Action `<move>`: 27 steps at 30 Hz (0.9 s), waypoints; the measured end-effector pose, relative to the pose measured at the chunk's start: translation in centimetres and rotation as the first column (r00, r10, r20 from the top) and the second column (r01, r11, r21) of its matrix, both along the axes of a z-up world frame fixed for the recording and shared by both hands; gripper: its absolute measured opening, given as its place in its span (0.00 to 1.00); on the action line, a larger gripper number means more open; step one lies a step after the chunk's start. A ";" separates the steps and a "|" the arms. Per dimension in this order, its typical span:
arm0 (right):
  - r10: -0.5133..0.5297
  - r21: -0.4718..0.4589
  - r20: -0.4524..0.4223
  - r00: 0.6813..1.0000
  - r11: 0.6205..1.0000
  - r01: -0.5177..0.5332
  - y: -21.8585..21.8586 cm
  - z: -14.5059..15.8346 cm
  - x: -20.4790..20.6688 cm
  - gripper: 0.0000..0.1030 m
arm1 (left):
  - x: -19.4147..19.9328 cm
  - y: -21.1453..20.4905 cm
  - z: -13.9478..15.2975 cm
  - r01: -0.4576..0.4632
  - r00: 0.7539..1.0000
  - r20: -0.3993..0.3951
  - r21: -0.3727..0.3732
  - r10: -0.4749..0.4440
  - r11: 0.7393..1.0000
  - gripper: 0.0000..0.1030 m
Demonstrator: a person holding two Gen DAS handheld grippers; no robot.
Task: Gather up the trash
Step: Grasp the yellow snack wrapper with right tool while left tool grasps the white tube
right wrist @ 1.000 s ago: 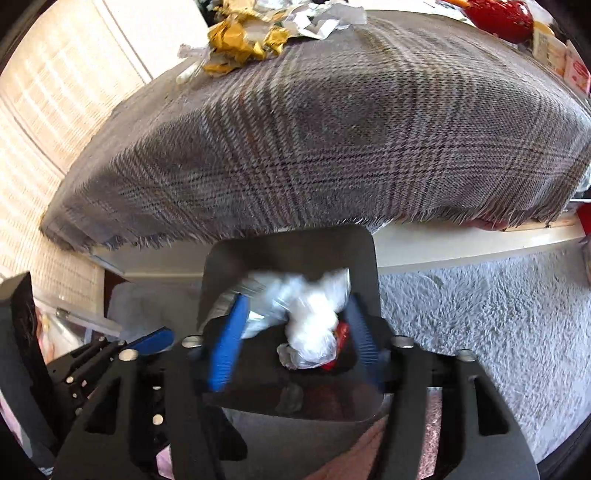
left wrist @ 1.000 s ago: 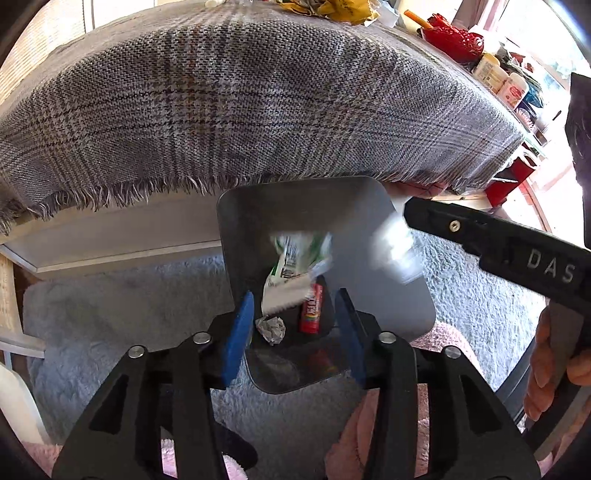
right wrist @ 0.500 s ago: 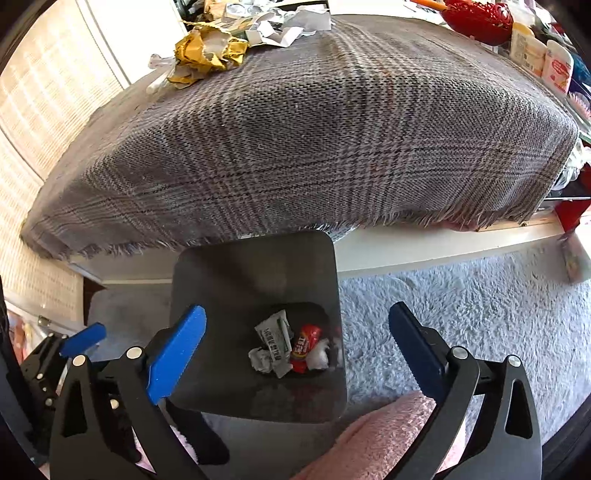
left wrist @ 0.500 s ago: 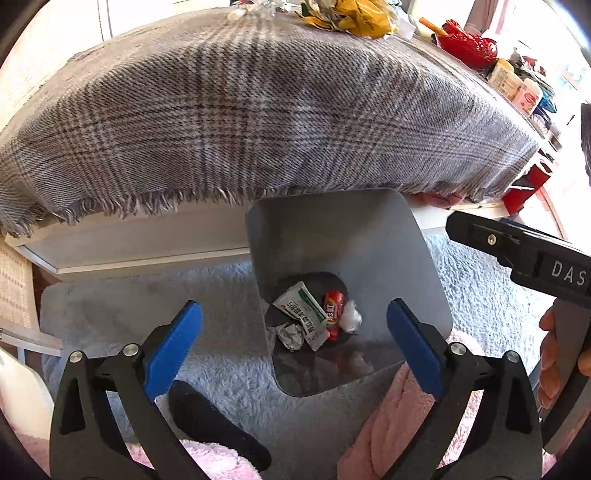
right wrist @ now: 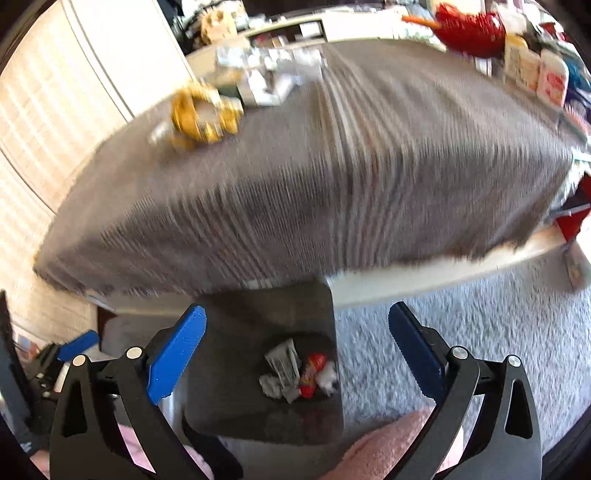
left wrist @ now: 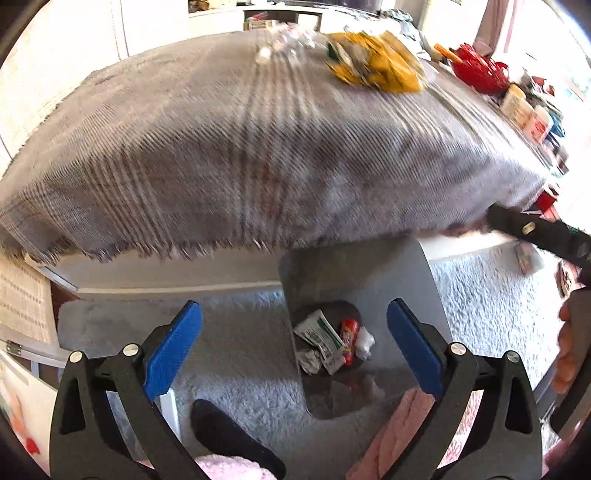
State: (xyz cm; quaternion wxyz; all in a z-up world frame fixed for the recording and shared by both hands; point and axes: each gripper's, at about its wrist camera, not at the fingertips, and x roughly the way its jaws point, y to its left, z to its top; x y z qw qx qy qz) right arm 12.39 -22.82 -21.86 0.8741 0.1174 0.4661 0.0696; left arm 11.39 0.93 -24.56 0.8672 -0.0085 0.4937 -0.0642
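Note:
A grey metal bin [left wrist: 369, 273] [right wrist: 236, 332] stands on the carpet at the table's near edge. In it lie a white-green wrapper [left wrist: 322, 338] [right wrist: 282, 360], a red packet [left wrist: 349, 339] [right wrist: 312, 373], a white wad [left wrist: 365, 341] and a foil ball [left wrist: 309, 360]. My left gripper [left wrist: 294, 347] is open and empty above the bin's left side. My right gripper [right wrist: 295, 347] is open and empty above the bin. More trash lies at the table's far end: yellow wrappers [left wrist: 373, 64] [right wrist: 201, 114] and silver wrappers [right wrist: 266, 70].
The table wears a grey plaid cloth [left wrist: 240, 140] [right wrist: 332, 184]. A red bowl [left wrist: 478, 72] [right wrist: 469, 27] and jars [right wrist: 535, 70] stand at its far right. Grey carpet [right wrist: 461, 332] surrounds the bin. My pink-clad legs and a dark sock [left wrist: 225, 435] are below.
Both grippers opened and dropped their trash into the bin. They have since risen and tilted up toward the table, so the bin looks smaller and lower.

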 end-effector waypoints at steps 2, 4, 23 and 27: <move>0.012 0.003 0.039 0.999 1.000 -0.012 0.3 1.7 1.2 0.97 | 1.0 0.7 0.7 -0.021 1.000 0.010 -0.002 0.021 1.000 0.92; 0.030 -0.005 0.070 0.997 1.000 -0.029 0.7 3.0 2.4 0.97 | 2.2 1.4 1.8 -0.036 0.999 0.022 -0.008 0.036 0.999 0.92; 0.181 -0.056 0.095 0.979 0.983 -0.177 6.8 4.2 13.8 0.64 | 12.5 3.3 8.4 -0.039 0.993 0.112 0.007 0.038 0.999 0.92; 0.188 -0.071 0.095 0.978 0.981 -0.182 7.1 3.4 14.6 0.65 | 14.5 2.8 8.6 -0.023 0.992 0.128 0.039 0.018 0.999 0.92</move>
